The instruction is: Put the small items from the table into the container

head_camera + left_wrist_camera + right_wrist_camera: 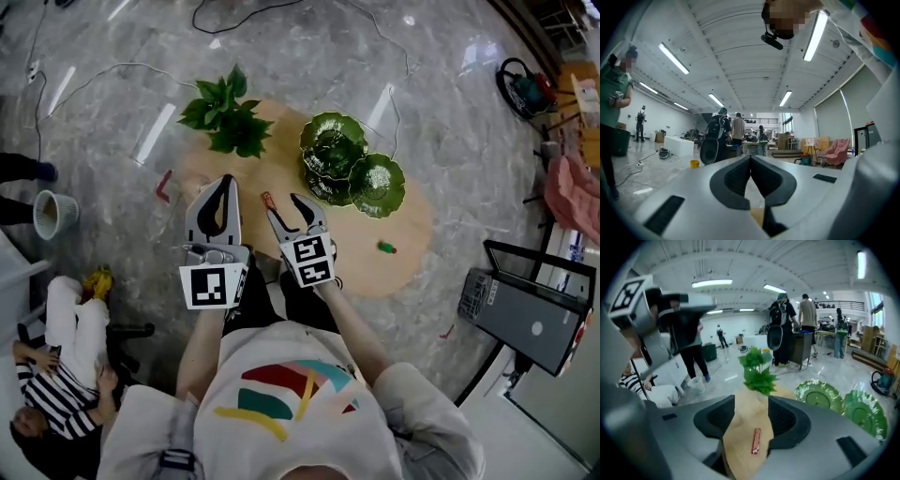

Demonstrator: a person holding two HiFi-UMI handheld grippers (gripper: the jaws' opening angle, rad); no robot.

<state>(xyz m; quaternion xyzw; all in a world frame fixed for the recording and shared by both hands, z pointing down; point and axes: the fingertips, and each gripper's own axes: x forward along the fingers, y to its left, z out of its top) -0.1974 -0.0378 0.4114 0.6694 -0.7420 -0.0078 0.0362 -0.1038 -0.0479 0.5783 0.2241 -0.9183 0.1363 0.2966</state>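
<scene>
Pale, matt wooden bench [361, 262]; polished, glossy grey marbled floor [309, 47]; glossy green leaf-shaped dishes [333, 142] with veined surfaces.

We are in a large open hall, most likely a lab or workshop floor rather than a home. A high white ribbed ceiling [740, 56] carries long strip lights [673, 58], and loose cables [127, 65] trail over the polished grey stone floor [328, 56]. People [806, 310] stand in groups far back, under what may be a railed upper gallery [843, 303], small and dim. A low round wooden table [403, 234] stands out in the open.
</scene>
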